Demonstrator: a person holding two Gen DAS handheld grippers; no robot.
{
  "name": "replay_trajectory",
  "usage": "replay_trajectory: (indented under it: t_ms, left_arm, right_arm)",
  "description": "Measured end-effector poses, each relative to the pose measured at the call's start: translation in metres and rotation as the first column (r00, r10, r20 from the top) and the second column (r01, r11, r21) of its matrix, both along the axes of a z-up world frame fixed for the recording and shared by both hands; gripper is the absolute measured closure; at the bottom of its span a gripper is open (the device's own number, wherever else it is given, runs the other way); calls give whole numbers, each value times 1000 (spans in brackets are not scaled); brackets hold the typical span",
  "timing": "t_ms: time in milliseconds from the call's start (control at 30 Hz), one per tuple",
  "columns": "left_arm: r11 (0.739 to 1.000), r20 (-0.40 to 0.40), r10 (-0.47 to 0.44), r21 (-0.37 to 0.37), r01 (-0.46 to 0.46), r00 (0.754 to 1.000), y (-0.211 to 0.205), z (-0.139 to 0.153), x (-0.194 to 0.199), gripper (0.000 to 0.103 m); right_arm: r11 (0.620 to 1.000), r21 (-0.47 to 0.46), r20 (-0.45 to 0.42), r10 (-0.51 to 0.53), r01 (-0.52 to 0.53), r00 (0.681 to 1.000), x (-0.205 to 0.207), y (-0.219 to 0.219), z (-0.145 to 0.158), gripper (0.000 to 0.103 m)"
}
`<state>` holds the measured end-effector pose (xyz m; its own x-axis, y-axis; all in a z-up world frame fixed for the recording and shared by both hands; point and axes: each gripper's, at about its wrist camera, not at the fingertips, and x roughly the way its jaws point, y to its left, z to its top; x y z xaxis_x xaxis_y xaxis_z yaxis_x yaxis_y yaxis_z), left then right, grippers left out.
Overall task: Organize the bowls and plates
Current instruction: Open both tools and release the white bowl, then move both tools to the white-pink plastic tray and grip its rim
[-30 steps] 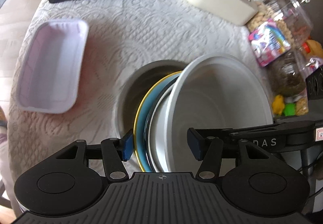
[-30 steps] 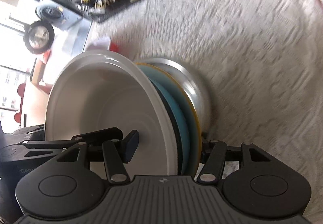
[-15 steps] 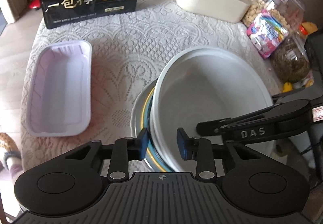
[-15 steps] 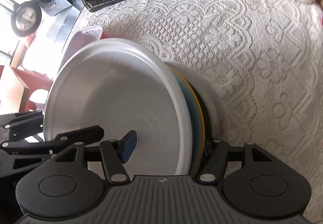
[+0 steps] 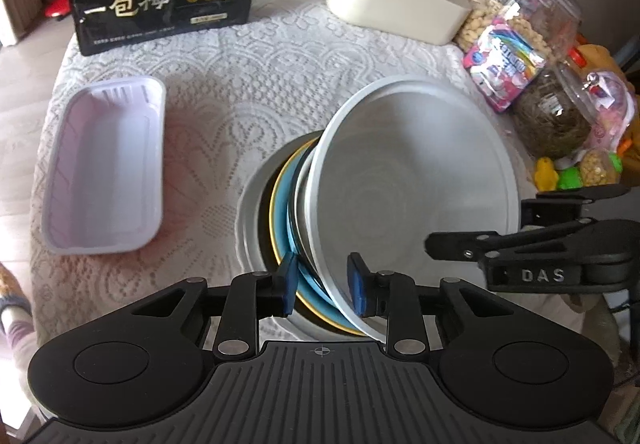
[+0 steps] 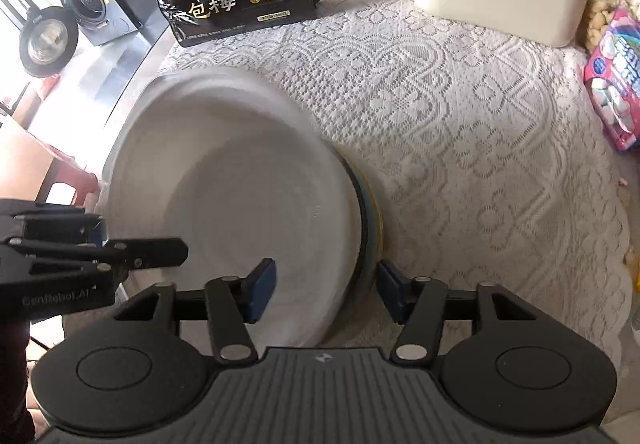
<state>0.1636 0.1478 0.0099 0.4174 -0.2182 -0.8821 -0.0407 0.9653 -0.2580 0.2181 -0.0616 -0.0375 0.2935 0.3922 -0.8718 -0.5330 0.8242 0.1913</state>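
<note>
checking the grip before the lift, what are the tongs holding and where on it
Both tongs straddle the near rim of the tilted stack of dishes: left tongs pinch it, right tongs bracket the edge but look slightly open, so contact is unclear.
</note>
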Motion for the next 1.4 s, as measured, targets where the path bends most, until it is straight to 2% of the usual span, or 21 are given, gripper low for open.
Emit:
replay_trajectory:
  t_ms: [133, 267, 433, 567, 667, 700, 733, 833, 900, 967, 1033, 1067, 1167, 1267, 1300, 1333, 1400]
  left_arm:
    - [999, -7, 24, -22, -24, 1000, 6, -1, -1, 73]
    - [998, 4, 41, -46, -40, 999, 11, 4, -2, 75]
    - [990, 63, 53, -132, -45, 997, 26, 26, -8, 77]
    - [979, 107, 66, -201, -43, 992, 49, 45, -11, 76]
    - [986, 161, 105, -149, -81, 981, 72, 60, -5, 76]
    - [986, 171, 123, -134, -101, 977, 81, 63, -2, 76]
    - [985, 178, 143, -121, -122, 974, 91, 64, 3, 76]
    - [984, 158, 176, -34, -173, 972, 119, 59, 23, 76]
    - [971, 134, 224, 57, -233, 965, 137, 45, 38, 76]
    - [950, 115, 275, 118, -288, 955, 155, 27, 47, 76]
    - [939, 98, 319, 104, -328, 943, 172, 8, 51, 76]
    - [939, 62, 325, 100, -330, 944, 179, -3, 54, 76]
    - [938, 4, 340, 71, -340, 940, 194, -26, 60, 76]
    - [943, -15, 328, 66, -326, 945, 196, -40, 66, 76]
    - [941, -16, 330, 81, -327, 944, 196, -44, 67, 76]
    - [940, -20, 332, 93, -329, 943, 196, -47, 66, 76]
    - [942, -44, 331, 83, -326, 943, 198, -52, 65, 76]
  right_arm:
    - [1000, -9, 26, -12, 13, 1000, -6, 0, 4, 52]
    - [999, -20, 123, -41, 44, 992, -9, -1, 15, 52]
    - [999, -23, 207, -33, 39, 978, -7, -1, 27, 52]
    - [998, -63, 281, 30, -13, 959, -8, 7, 42, 52]
    - [993, -94, 346, 98, -69, 933, -10, 23, 60, 46]
    - [993, -78, 351, 109, -87, 930, -8, 28, 66, 39]
    - [994, -53, 348, 113, -100, 931, -6, 33, 72, 35]
    - [996, 27, 336, 73, -87, 939, 5, 51, 89, 35]
    - [995, 95, 351, 2, -38, 936, 13, 65, 96, 34]
    - [995, 95, 322, 7, -40, 947, 24, 89, 96, 32]
    - [996, 53, 222, 59, -72, 973, 39, 120, 87, 32]
    - [997, 43, 155, 59, -67, 986, 48, 135, 79, 32]
    - [997, -13, 6, 72, -72, 997, 62, 179, 49, 32]
    - [991, -124, -29, 52, -55, 998, 66, 220, 18, 38]
    - [987, -153, -30, 52, -56, 998, 67, 232, 10, 45]
    - [982, -180, -31, 55, -59, 998, 70, 241, 3, 48]
    - [974, -223, -31, 35, -41, 999, 76, 252, -8, 50]
